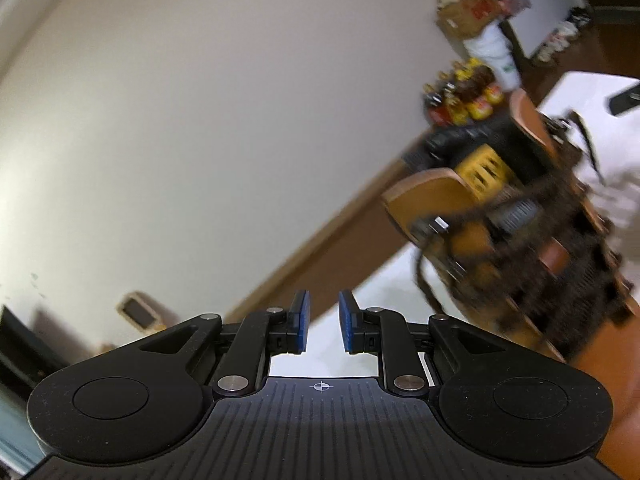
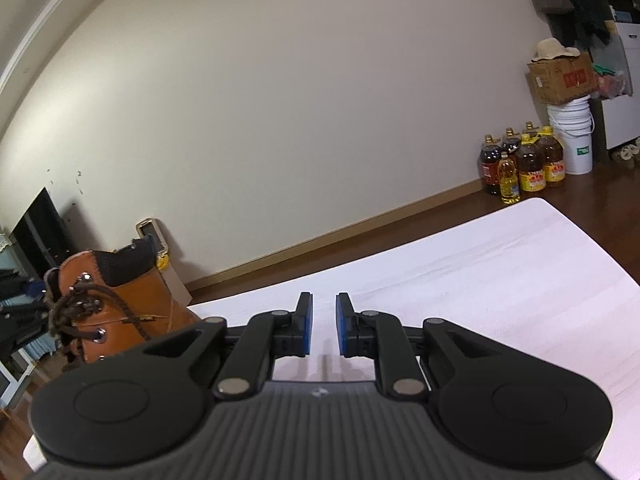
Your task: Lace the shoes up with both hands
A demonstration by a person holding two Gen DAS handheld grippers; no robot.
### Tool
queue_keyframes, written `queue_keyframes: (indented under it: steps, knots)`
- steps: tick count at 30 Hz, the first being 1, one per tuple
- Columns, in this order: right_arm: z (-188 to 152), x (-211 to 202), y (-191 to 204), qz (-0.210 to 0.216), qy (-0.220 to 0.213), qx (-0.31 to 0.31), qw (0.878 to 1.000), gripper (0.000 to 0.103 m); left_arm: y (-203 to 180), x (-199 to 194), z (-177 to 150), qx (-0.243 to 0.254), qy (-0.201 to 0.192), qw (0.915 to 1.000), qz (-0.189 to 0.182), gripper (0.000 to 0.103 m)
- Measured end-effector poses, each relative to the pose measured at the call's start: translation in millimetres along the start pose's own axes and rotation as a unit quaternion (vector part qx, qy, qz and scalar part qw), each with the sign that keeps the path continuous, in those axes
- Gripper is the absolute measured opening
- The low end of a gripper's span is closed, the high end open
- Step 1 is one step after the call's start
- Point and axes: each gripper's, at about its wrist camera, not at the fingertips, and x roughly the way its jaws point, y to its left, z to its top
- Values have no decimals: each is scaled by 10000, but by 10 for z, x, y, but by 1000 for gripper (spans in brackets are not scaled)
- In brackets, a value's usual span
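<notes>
The tan leather boot (image 2: 128,304) stands upright on the white surface (image 2: 480,272), its dark braided lace (image 2: 100,304) hanging loose around the upper eyelets. Seen from the right tongs (image 2: 323,328), the boot is off to the left, well apart; from the left tongs (image 1: 324,324) it is off to the right and blurred. Both tongs are spread a little, nothing between their blue pads (image 2: 306,328). The boot looks stiff and fairly heavy, likely to stay put; the lace is soft, limp and thin, so it is best pinched near a free end just beside the top eyelets.
</notes>
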Motion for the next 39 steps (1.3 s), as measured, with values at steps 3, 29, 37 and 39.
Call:
queue_keyframes:
  steps: [3, 29, 37, 39]
  knots:
    - [-13, 35, 2, -87, 57, 51, 9999, 15, -7, -76, 12, -17, 26, 10000, -73, 19]
    - [-740, -861, 1197, 1134, -686, -2389, 9620, 15, -105, -674, -748, -1620, -1184, 9787, -439, 19]
    - [-888, -876, 1293, 1167, -614, -2296, 9643, 16, -311, -626, -596, -1302, -1373, 9797, -660, 19]
    - [-878, -856, 1303, 1183, -606, -2261, 9650, 16, -301, -705, -626, -1316, -1505, 9771, -726, 19]
